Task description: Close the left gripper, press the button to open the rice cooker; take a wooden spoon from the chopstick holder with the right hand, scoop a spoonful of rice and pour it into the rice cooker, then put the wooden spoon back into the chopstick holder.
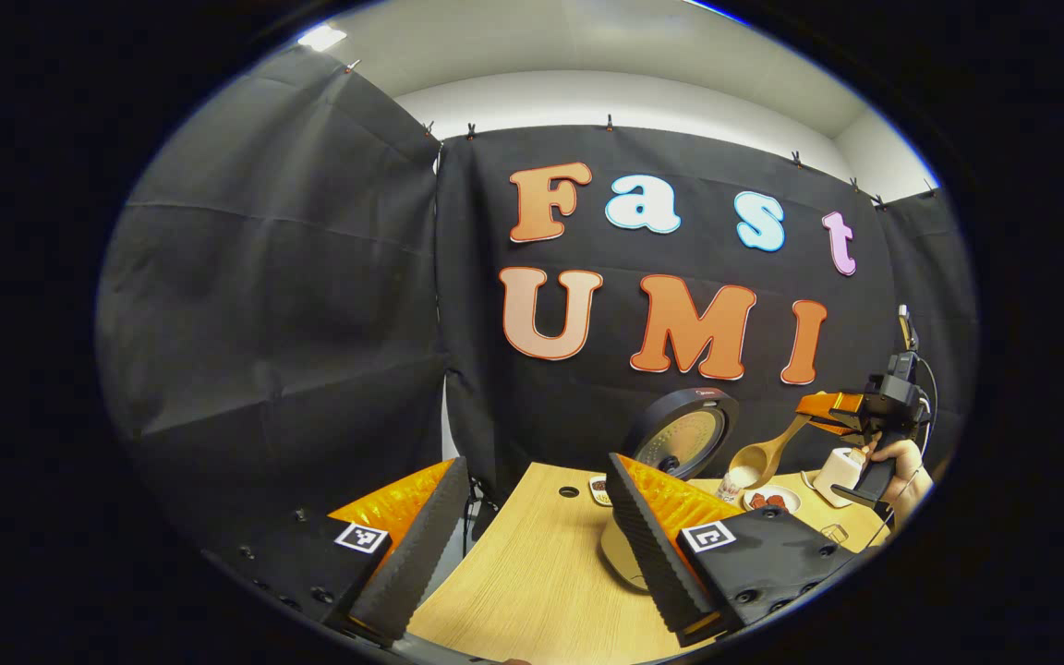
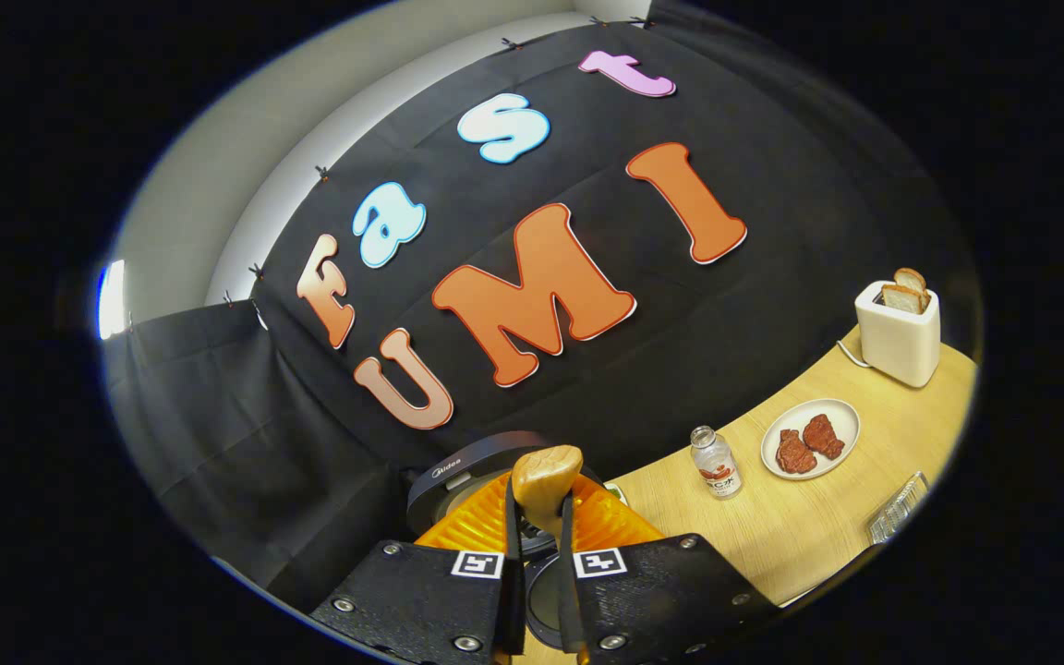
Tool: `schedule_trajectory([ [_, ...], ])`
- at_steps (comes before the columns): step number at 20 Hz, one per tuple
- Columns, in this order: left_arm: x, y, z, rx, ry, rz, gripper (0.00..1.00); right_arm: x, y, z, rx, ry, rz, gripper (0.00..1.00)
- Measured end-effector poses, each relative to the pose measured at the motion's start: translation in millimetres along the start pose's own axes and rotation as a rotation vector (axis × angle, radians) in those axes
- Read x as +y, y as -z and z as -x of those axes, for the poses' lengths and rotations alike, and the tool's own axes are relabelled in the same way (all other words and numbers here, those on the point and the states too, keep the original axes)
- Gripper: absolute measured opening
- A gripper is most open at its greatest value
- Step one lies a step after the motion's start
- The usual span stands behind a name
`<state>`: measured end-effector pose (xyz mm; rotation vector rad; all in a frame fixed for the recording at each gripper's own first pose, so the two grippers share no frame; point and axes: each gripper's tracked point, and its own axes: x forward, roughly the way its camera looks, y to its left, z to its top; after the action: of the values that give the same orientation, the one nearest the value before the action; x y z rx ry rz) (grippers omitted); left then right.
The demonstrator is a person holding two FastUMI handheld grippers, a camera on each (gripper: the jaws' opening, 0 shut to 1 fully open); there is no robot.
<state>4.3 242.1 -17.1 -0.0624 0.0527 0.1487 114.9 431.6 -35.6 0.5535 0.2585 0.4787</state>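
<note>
In the left gripper view my left gripper (image 1: 532, 471) stands open above the wooden table (image 1: 532, 573), nothing between its fingers. The rice cooker (image 1: 680, 434) is behind its right finger, lid raised, body mostly hidden. Farther right, a hand (image 1: 901, 462) holds my right gripper (image 1: 832, 416), shut on the handle of a wooden spoon (image 1: 761, 454). The spoon's bowl hangs low, just right of the cooker lid; I cannot tell what it carries. In the right gripper view my right gripper (image 2: 539, 517) pinches the spoon (image 2: 546, 480), with the open cooker lid (image 2: 458, 471) right behind it.
Right of the cooker stand a small bottle (image 2: 715, 462), a plate of red meat pieces (image 2: 832, 406) and a white toaster (image 2: 897, 332) with bread slices. A clear ridged object (image 2: 901, 517) lies near the table's front edge. A small dish (image 1: 598, 489) sits left of the cooker.
</note>
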Motion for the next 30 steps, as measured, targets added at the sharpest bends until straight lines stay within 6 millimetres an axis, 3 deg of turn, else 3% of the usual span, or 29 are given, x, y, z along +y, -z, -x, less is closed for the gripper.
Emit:
schedule_trajectory([
  [9,4.5,2.3,-1.6,0.001,-0.006,-0.005,1.0,23.1,8.1,-1.3,0.0,-0.04,0.192,0.13],
  [18,9.3,5.8,1.6,0.006,-0.02,-0.014,1.0,33.9,17.3,-3.5,-0.008,-0.065,0.391,0.14],
  [26,3.3,7.9,3.7,0.006,-0.025,-0.022,1.0,38.7,41.0,-1.1,0.026,-0.113,0.574,0.14],
  [30,-7.8,5.6,5.6,0.001,-0.012,-0.008,1.0,37.7,40.5,2.5,0.043,-0.133,0.536,0.13],
])
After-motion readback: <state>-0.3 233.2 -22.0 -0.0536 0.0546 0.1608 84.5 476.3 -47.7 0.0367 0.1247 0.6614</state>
